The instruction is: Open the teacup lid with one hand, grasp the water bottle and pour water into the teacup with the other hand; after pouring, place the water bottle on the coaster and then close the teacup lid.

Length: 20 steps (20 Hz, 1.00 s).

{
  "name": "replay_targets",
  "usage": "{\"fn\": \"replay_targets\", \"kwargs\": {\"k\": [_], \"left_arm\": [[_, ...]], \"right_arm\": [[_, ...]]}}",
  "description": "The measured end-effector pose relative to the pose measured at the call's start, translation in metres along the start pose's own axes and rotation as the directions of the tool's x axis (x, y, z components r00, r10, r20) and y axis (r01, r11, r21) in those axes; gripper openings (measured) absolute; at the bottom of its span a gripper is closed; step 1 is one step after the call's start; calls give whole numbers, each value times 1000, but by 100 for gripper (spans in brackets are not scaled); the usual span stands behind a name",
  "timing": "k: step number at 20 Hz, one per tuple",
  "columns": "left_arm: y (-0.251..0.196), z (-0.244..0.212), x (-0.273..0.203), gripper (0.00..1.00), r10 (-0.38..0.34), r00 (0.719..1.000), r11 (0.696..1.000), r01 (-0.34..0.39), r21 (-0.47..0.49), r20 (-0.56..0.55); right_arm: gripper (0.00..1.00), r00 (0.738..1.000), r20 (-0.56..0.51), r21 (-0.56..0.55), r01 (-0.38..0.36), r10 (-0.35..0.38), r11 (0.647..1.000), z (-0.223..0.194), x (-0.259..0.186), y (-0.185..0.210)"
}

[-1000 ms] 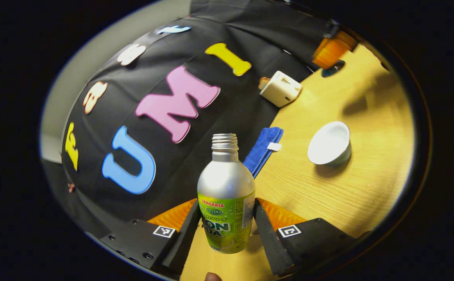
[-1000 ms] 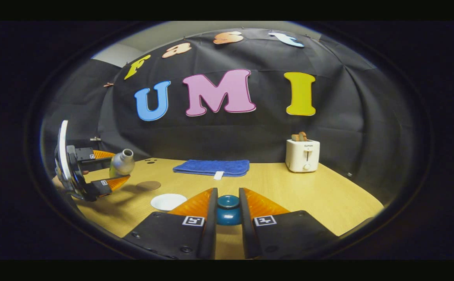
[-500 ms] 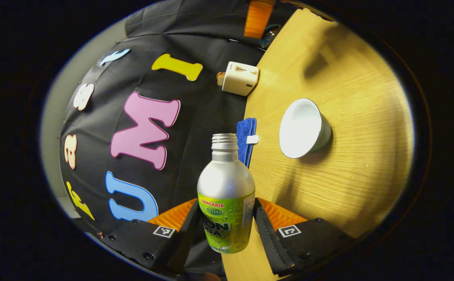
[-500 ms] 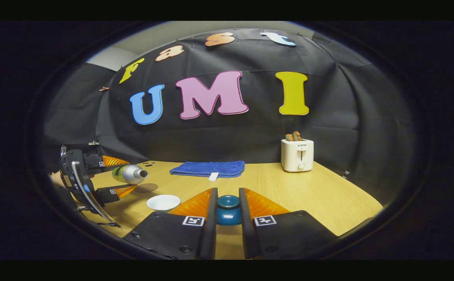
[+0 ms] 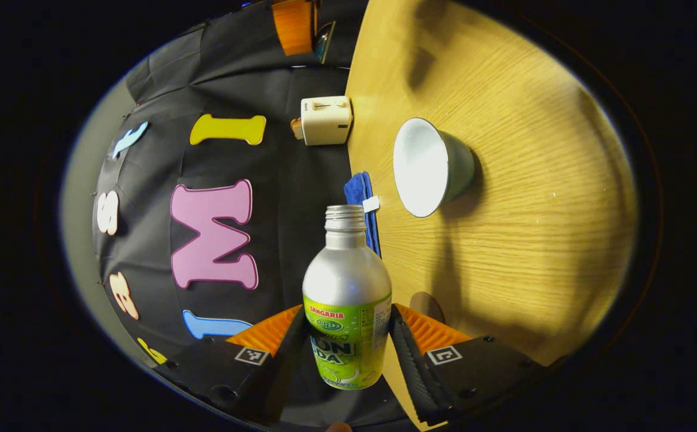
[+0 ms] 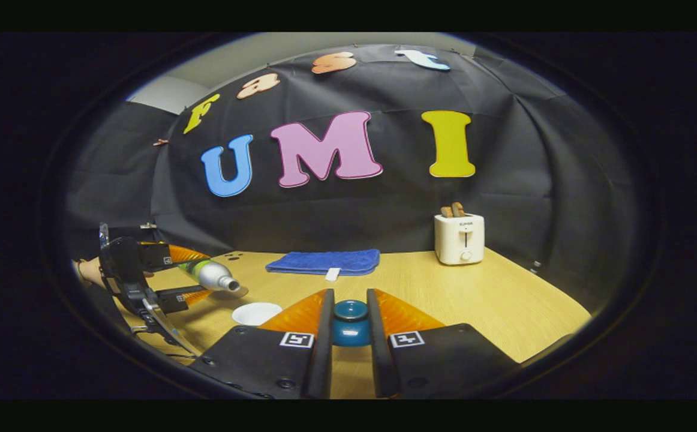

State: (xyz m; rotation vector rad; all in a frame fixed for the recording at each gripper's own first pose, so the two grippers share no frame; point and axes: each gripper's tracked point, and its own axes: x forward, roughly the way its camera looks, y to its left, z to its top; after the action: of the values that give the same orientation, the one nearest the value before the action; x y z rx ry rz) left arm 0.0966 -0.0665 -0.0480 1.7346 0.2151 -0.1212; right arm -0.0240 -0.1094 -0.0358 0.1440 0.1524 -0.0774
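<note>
Silver water bottle [image 5: 347, 300] clamped by left gripper [image 5: 348, 351], tipped past level, mouth aimed down twd open teacup [image 5: 429, 166] on wooden table [image 5: 534, 198]. Right gripper [image 6: 349, 327] grips teal lid [image 6: 350, 323], held off to cup's side.

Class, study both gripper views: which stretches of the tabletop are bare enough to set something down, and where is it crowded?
Bare wood lies between the blue towel and the right gripper, and from the toaster along the table's right side. It is crowded at left: the left gripper tips the bottle above the teacup.
</note>
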Motion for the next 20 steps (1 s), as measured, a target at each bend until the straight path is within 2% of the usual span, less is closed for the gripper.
{"fn": "replay_targets", "kwargs": {"k": [8,14,20], "left_arm": [[5,6,3,80,5,1000,993,-6,122,9],[9,4,5,80,-6,1000,976,6,215,2],[19,4,4,81,21,1000,957,-22,290,8]], "right_arm": [[31,1000,7,4,2,-2,1000,3,-1,-2],[31,1000,8,2,3,-3,1000,2,-1,-4],[31,1000,5,-7,8,-8,1000,1,0,-5]]}}
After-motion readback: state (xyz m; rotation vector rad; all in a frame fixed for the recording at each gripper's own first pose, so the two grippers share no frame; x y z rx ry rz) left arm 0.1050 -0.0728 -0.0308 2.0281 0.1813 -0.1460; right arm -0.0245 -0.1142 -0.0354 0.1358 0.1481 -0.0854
